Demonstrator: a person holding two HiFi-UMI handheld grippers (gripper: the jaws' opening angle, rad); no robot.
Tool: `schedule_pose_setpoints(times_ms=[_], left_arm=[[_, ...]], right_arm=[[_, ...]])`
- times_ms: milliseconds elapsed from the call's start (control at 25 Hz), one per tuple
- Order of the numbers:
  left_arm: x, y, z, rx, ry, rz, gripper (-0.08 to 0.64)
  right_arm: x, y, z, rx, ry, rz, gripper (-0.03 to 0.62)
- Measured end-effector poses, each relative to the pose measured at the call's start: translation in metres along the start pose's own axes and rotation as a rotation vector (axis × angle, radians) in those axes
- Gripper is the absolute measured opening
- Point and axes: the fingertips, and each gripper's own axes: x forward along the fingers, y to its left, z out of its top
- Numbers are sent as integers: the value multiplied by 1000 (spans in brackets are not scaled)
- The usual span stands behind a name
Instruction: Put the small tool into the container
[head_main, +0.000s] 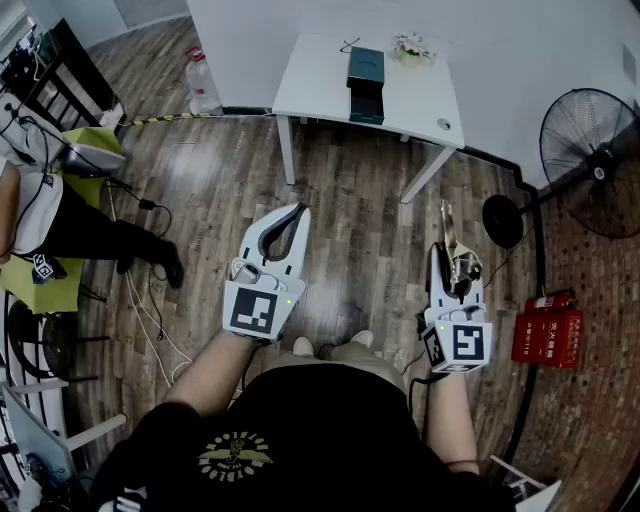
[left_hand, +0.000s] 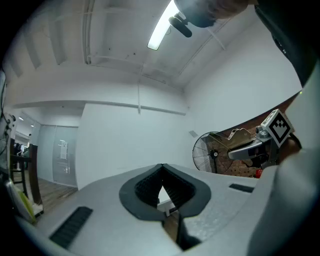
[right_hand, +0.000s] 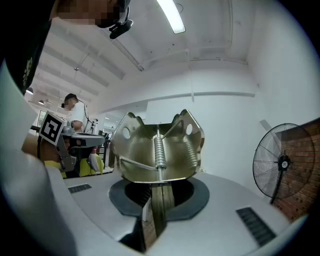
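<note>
So far, the right gripper (right_hand: 157, 192) is clamping the small spring clip (right_hand: 157, 147) while the left gripper (left_hand: 162, 170) is sitting shut & empty, well apart from the container (head_main: 366, 85) mid-table (head_main: 310, 90), so carry & drop-in are prob. both remaining.

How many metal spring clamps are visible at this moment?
1. The metal spring clamp is held in the right gripper, jutting ahead of its jaws. The left gripper is shut, empty. The teal box on the white table could hide more.
</note>
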Motion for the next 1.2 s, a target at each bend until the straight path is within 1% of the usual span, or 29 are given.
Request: schedule_pose_setpoints(times_ms=[120,240,360,520,680,880,1040,1200], left_arm=[[-8,7,2,-6,-18,-4,6],[-12,10,0,-6,-37,-8,6],[-12,8,-6,-6,-35,-15,6],[-3,9,-7,-12,-31,-23,6],[18,4,-11,-5,-26,-28,6],[58,4,-21,13,-16,-19,6],[84,5,-22,-3,-11,-10,6],[109,10,-32,-58,25,-4,6]], right_arm=[[0,14,-1,-5,7,-1,54],[3,21,-6,7,25,18,55],[4,19,-9,20,35,14,55],[10,16,4,39,9,27,55],[20,0,4,34,-1,33,55],[47,-25,-4,14,0,39,55],[68,-47,-8,35,-2,36,55],[87,-69,-11,44,-2,35,55]])
